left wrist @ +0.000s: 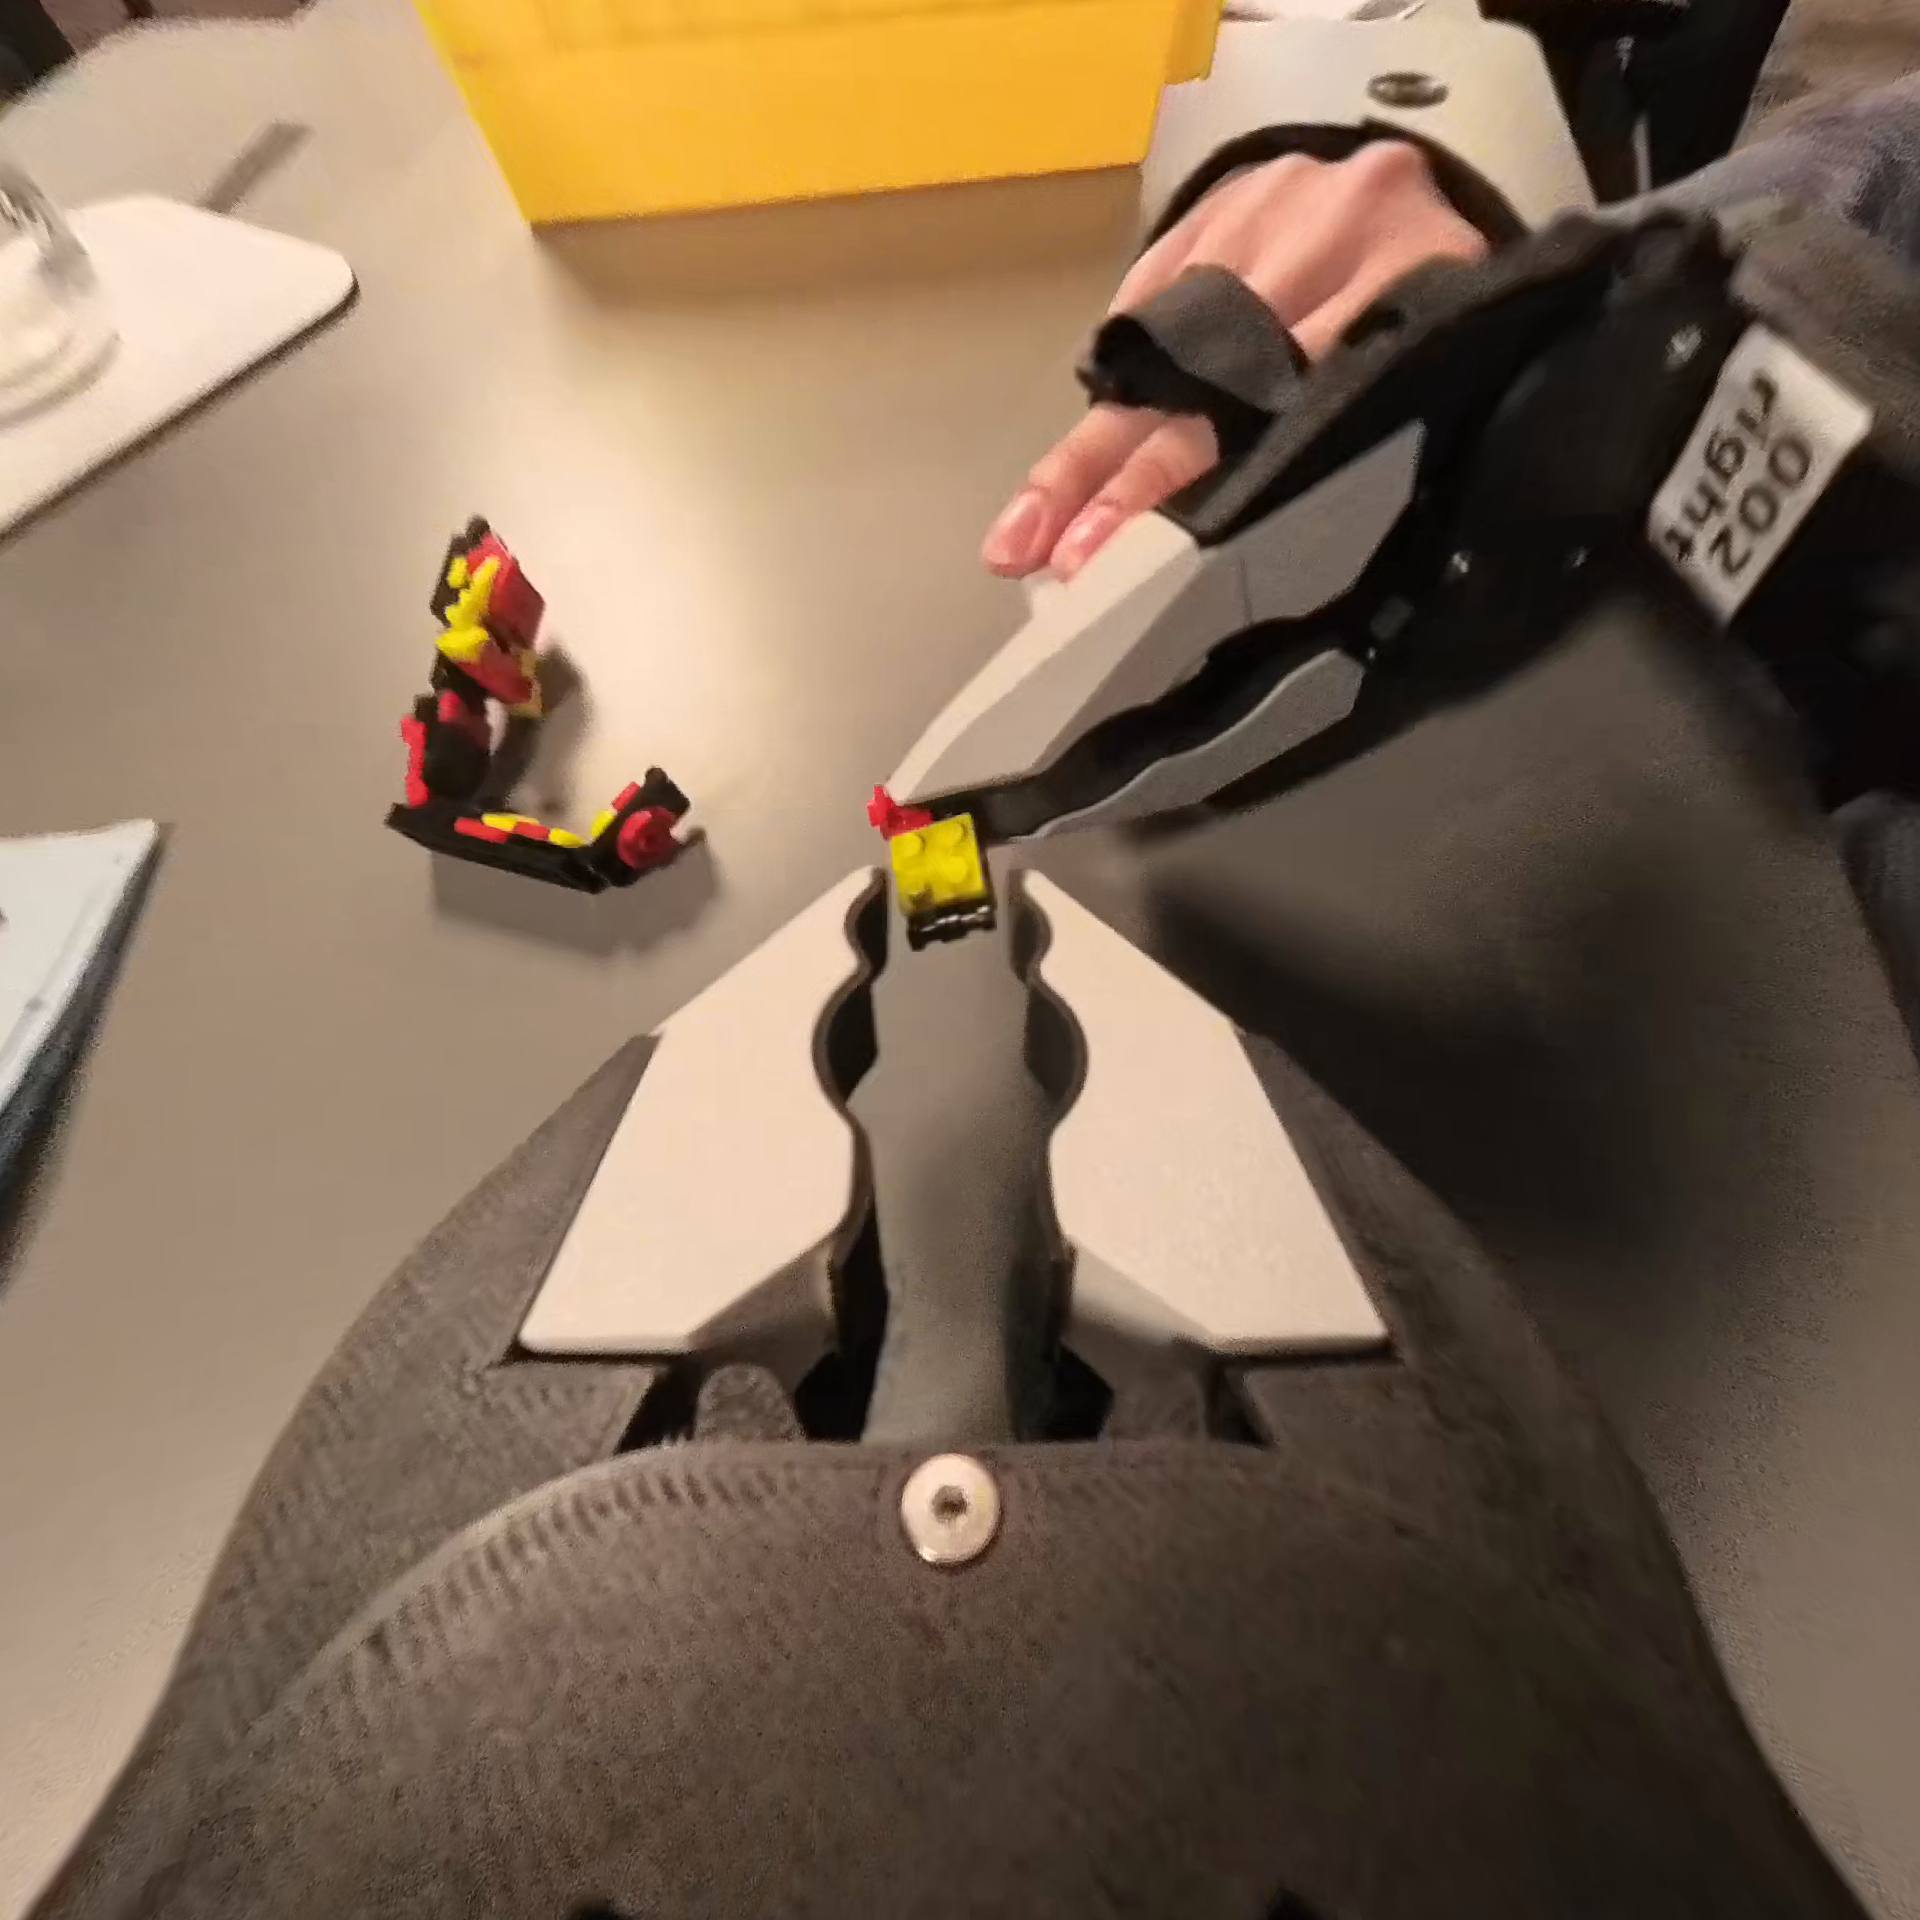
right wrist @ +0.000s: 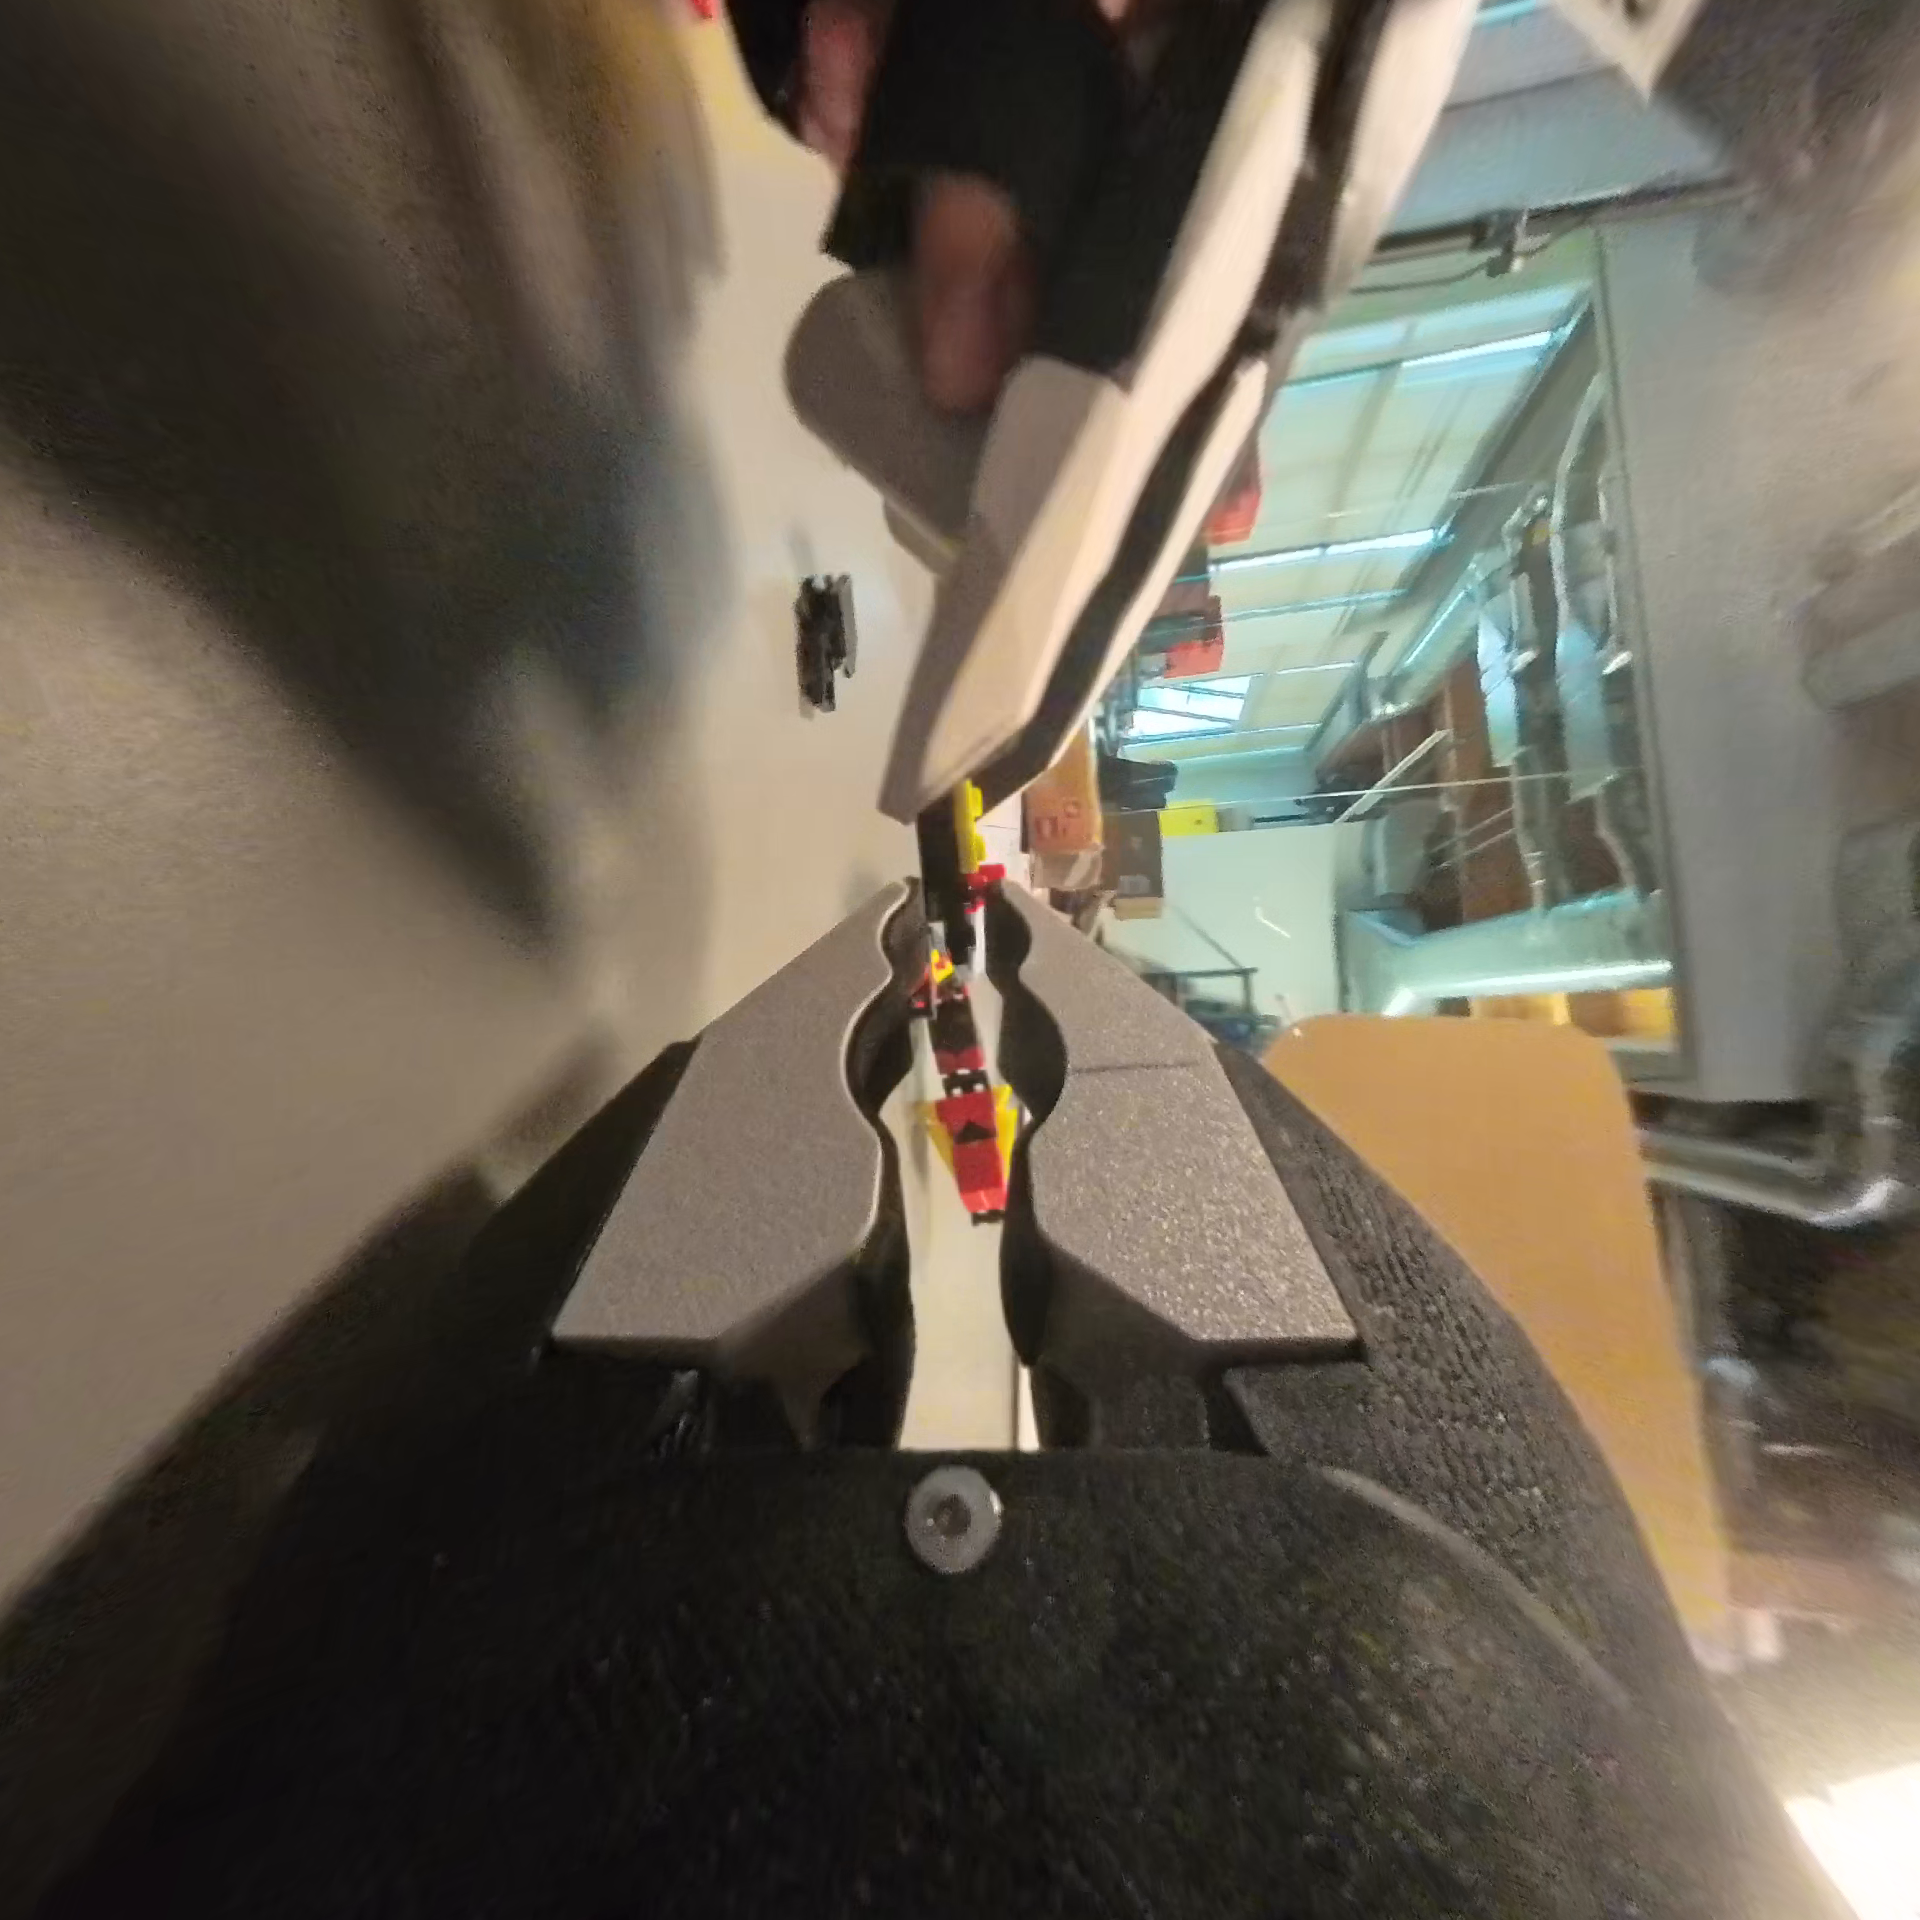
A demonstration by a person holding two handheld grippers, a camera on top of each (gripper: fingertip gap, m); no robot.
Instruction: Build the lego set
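Note:
A small yellow and black lego piece (left wrist: 940,878) with a red bit on top is held above the table. My right gripper (left wrist: 935,816) comes in from the right and is shut on its top end. My left gripper (left wrist: 951,888) has its jaws narrowly apart on either side of the piece, with a slight gap on the right. In the right wrist view the piece (right wrist: 951,883) sits between my right gripper's tips (right wrist: 954,899), under the left gripper (right wrist: 935,795). A red, black and yellow lego build (left wrist: 520,748) lies on the table to the left; it also shows in the right wrist view (right wrist: 971,1143).
A yellow box (left wrist: 810,104) stands at the back of the grey table (left wrist: 779,468). A white pad (left wrist: 187,301) with a glass (left wrist: 42,260) is at the far left, and a booklet (left wrist: 62,956) at the left edge. A small black piece (right wrist: 826,644) lies loose on the table. My two grippers' fingertips are within a few centimetres of each other.

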